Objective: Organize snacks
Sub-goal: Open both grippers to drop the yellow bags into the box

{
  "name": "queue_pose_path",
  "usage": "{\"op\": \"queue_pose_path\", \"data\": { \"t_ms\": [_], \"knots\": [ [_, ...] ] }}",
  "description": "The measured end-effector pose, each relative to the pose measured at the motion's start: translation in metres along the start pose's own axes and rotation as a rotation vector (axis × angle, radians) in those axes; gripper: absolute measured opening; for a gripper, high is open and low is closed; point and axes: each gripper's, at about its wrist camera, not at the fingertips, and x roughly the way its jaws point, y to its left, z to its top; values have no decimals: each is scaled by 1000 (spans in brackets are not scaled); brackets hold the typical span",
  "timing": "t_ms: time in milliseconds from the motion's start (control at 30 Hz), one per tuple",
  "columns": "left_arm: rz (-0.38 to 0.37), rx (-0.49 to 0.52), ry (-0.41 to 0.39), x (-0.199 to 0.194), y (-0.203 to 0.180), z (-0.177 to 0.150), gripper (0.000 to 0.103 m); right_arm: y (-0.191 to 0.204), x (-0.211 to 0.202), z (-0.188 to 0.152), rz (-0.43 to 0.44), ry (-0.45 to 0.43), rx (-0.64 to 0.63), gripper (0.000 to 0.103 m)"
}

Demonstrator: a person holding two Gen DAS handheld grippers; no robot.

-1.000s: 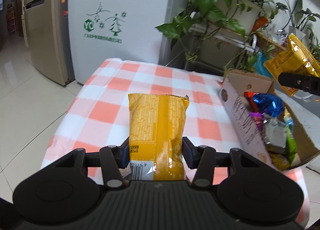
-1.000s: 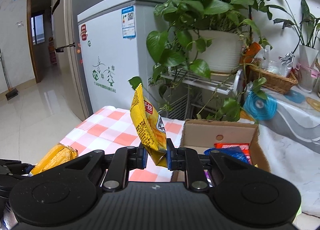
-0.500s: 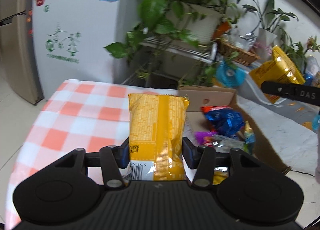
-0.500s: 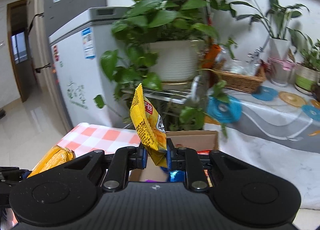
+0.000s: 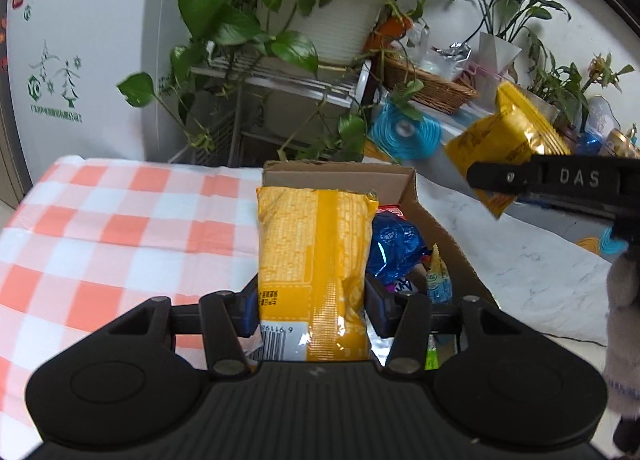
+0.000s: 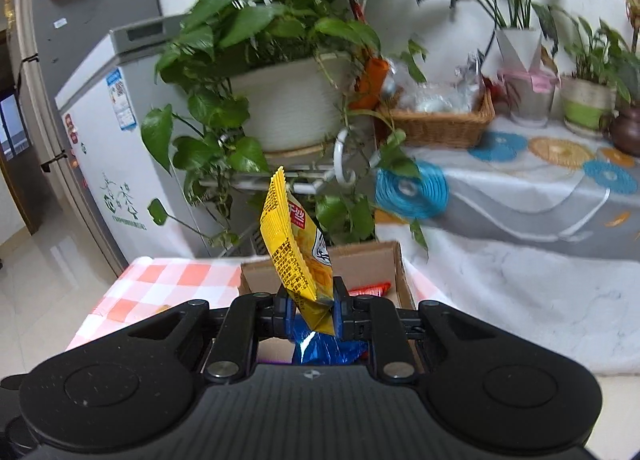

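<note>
My left gripper point(image 5: 312, 306) is shut on a yellow snack bag point(image 5: 314, 260), held flat above the near end of an open cardboard box point(image 5: 408, 180). The box holds a blue wrapper point(image 5: 394, 244) and other snacks. My right gripper point(image 6: 311, 310) is shut on the lower corner of a second yellow snack bag point(image 6: 294, 250), held upright over the same box point(image 6: 394, 260). That gripper and its bag point(image 5: 508, 140) also show at the right of the left wrist view, above and to the right of the box.
The box stands at the right edge of a table with an orange-and-white checked cloth point(image 5: 100, 228). Behind are a plant rack with a white pot point(image 5: 320, 16), a white freezer point(image 5: 60, 40), and a side table with a wicker basket point(image 6: 436, 124).
Both grippers have swung right with their bags. The left bag has moved from over the cloth to over the box. The right bag now hangs over the box.
</note>
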Motion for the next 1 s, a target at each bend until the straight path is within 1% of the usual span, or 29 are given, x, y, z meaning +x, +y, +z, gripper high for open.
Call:
{"op": "queue_pose_path", "data": {
  "t_ms": [133,300,333,367,400,433,467,500,533,567,600,700,767,833,900,933,1000],
  "knots": [
    [-5,-3,27,16,-7,1,50,-3,10,-4,-50,56,19,23],
    [-12,18,50,29,-16,1,50,-8,19,-8,-73,104,46,24],
    [-13,22,52,30,-18,1,55,-8,20,-8,-79,110,50,25],
    [-12,32,53,30,-20,1,59,-9,21,-8,-79,115,60,30],
    [-4,43,52,29,-22,1,69,-11,21,-9,-71,119,73,33],
    [2,54,41,26,-24,0,72,-12,22,-9,-64,124,84,38],
    [4,65,36,24,-25,-1,74,-12,21,-9,-60,123,90,42],
    [7,74,37,22,-26,-1,77,-12,21,-9,-58,120,90,43],
    [13,79,40,20,-27,-1,82,-11,20,-9,-54,118,89,48],
    [21,83,44,18,-27,-1,85,-11,20,-9,-48,118,91,56],
    [27,88,46,16,-28,-1,88,-11,19,-9,-40,119,94,59],
    [51,112,56,10,-29,-3,91,-10,19,-8,-27,115,96,63],
    [73,118,70,6,-29,-3,93,-10,19,-8,-27,114,99,71],
    [79,112,81,3,-27,-4,93,-9,19,-8,-20,117,96,73],
    [91,106,99,1,-25,-5,94,-7,20,-8,-17,119,88,79],
    [99,105,108,0,-24,-5,94,-7,20,-7,-22,122,85,86],
    [110,96,117,-2,-22,-7,94,-6,21,-7,-36,126,81,88]
  ]
}}
